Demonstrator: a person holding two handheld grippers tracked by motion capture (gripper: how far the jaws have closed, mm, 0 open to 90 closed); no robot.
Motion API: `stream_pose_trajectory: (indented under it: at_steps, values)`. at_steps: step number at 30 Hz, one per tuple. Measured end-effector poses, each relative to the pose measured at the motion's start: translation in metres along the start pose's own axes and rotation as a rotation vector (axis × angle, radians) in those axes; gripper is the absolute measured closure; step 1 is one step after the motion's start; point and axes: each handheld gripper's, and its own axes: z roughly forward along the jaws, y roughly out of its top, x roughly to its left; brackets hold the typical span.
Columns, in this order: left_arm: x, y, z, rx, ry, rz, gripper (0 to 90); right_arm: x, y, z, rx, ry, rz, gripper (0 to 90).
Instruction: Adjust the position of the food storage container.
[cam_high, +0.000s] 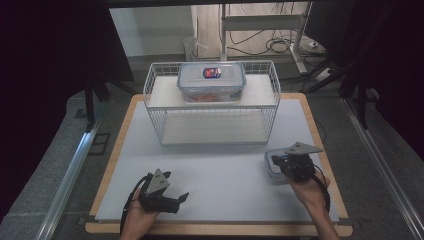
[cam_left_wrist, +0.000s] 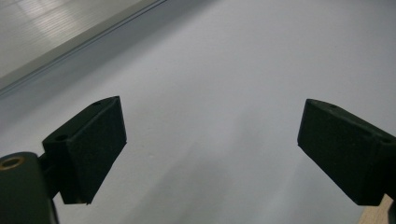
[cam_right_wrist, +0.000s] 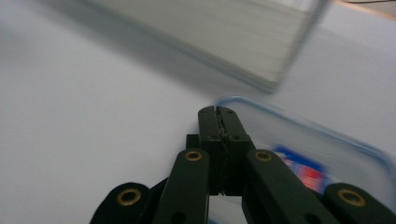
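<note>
A small clear lidded container (cam_high: 273, 166) with a blue rim sits on the white mat at the right. My right gripper (cam_high: 281, 163) hovers at its near edge. In the right gripper view the two black jaws are pressed together, so the right gripper (cam_right_wrist: 218, 111) is shut with nothing between them, and the container lid (cam_right_wrist: 327, 154) with its red-and-blue label lies just beyond and to the right. My left gripper (cam_high: 182, 198) rests low at the front left. Its pads (cam_left_wrist: 93, 149) stand wide apart over bare mat, so the left gripper (cam_left_wrist: 212, 126) is open.
A white wire rack (cam_high: 212, 125) stands at the back middle of the mat (cam_high: 215, 175). A larger clear container (cam_high: 212, 81) with a labelled lid sits on its top shelf. The wooden board's edge (cam_high: 220, 229) runs along the front.
</note>
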Motion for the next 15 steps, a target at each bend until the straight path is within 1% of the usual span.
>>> stream_pose_trajectory:
  at_steps: [2, 4, 5, 6, 7, 9, 10, 11, 13, 15]
  values:
    - [0.0, 0.0, 0.0, 0.0, -0.004, -0.003, 7.8, -0.011, -0.001, -0.005, -0.005, -0.06, 0.021, 89.5]
    - [0.0, 0.0, 0.001, 0.002, -0.007, -0.004, 7.8, -0.025, -0.003, -0.01, -0.016, -0.106, 0.057, 89.6]
    - [0.0, 0.0, 0.001, 0.003, -0.007, -0.004, 7.8, -0.032, -0.005, -0.011, -0.017, -0.124, 0.072, 89.6]
    - [0.0, 0.0, 0.001, 0.003, -0.007, -0.004, 7.8, -0.032, -0.005, -0.011, -0.017, -0.124, 0.072, 89.6]
    - [0.0, 0.0, 0.001, 0.004, -0.01, -0.005, 7.8, -0.045, -0.008, -0.014, -0.018, -0.168, 0.099, 89.6]
    - [0.0, 0.0, 0.002, 0.006, -0.012, -0.004, 7.8, -0.055, -0.013, -0.017, -0.016, -0.195, 0.123, 89.5]
    - [0.0, 0.0, 0.002, 0.006, -0.012, -0.004, 7.8, -0.055, -0.013, -0.017, -0.016, -0.195, 0.123, 89.5]
    - [0.0, 0.0, 0.003, 0.009, -0.012, -0.001, 7.7, -0.065, -0.018, -0.019, -0.01, -0.229, 0.142, 89.5]
    - [0.0, 0.0, 0.003, 0.013, -0.016, -0.001, 7.7, -0.071, -0.022, -0.02, -0.006, -0.241, 0.157, 89.5]
    - [0.0, 0.0, 0.004, 0.013, -0.019, -0.003, 7.7, -0.075, -0.026, -0.018, 0.014, -0.244, 0.169, 89.5]
